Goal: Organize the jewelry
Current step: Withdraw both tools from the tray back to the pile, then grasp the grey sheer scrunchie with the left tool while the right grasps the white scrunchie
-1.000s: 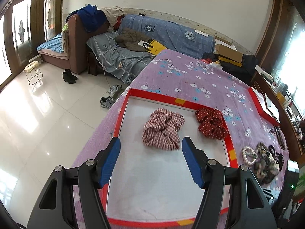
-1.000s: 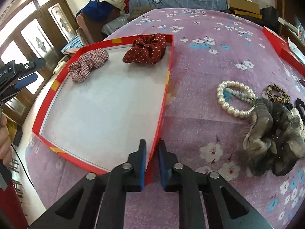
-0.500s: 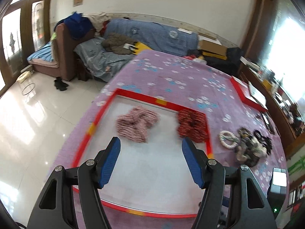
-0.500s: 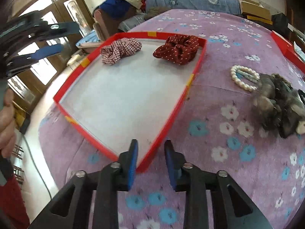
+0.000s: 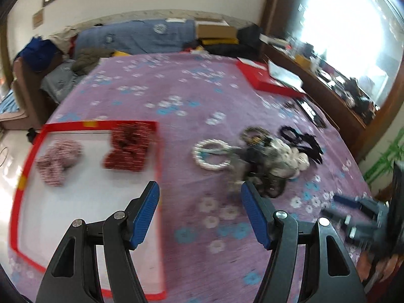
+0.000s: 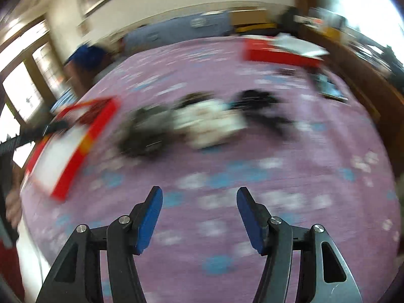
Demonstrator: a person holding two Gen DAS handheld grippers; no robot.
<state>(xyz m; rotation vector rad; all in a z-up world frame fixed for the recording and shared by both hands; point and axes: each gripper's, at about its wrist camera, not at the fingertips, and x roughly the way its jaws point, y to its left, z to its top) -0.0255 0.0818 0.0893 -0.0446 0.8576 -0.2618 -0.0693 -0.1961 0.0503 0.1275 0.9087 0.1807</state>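
Note:
A red-rimmed white tray [image 5: 32, 149] lies at the left on the purple flowered cloth; it holds a plaid scrunchie [image 5: 59, 161] and a dark red scrunchie [image 5: 128, 149]. To its right lies a white pearl bracelet [image 5: 210, 155] beside a pile of scrunchies and hair ties [image 5: 272, 159]. My left gripper [image 5: 199, 214] is open and empty above the cloth, between tray and pile. My right gripper [image 6: 199, 217] is open and empty; its view is blurred, with the pile [image 6: 192, 126] ahead and the tray [image 6: 75, 146] at the left.
A second red box [image 5: 265, 80] with papers sits at the far right of the table. A sofa with clothes [image 5: 136, 38] stands behind the table. A dark cabinet [image 5: 328, 93] runs along the right. The right gripper shows at the lower right of the left wrist view [image 5: 358, 214].
My right gripper has let go of the tray's rim and opened wide. Both grippers have swung to the right, from the tray toward the pile of jewelry.

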